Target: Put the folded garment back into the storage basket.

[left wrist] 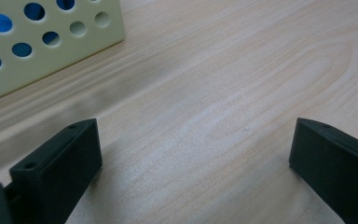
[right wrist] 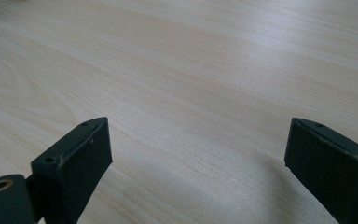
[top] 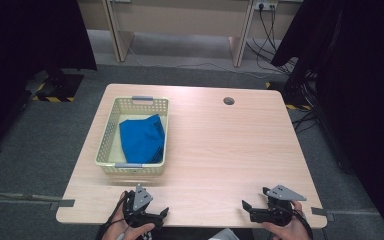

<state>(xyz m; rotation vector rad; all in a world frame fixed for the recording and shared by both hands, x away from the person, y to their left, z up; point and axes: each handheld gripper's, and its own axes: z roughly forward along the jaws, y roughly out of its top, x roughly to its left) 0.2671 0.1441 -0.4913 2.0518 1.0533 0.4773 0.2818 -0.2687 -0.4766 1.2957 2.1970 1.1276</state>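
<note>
A: What's in the basket (top: 109, 135)?

B: A folded blue cloth (top: 141, 139), lying toward the right side and near end. The cream, perforated basket sits on the left half of the table (top: 220, 150), grey handles at both ends.

A: And from the left gripper's view?

B: The basket's holed wall (left wrist: 51, 42) shows at upper left, blue visible through the holes.

A: The grippers?

B: Left gripper (top: 152, 216) rests at the near edge, just in front of the basket, jaws spread wide with only bare wood between them. Right gripper (top: 247, 210) sits at the near right, well apart from the basket, jaws equally wide, holding nothing.
</note>
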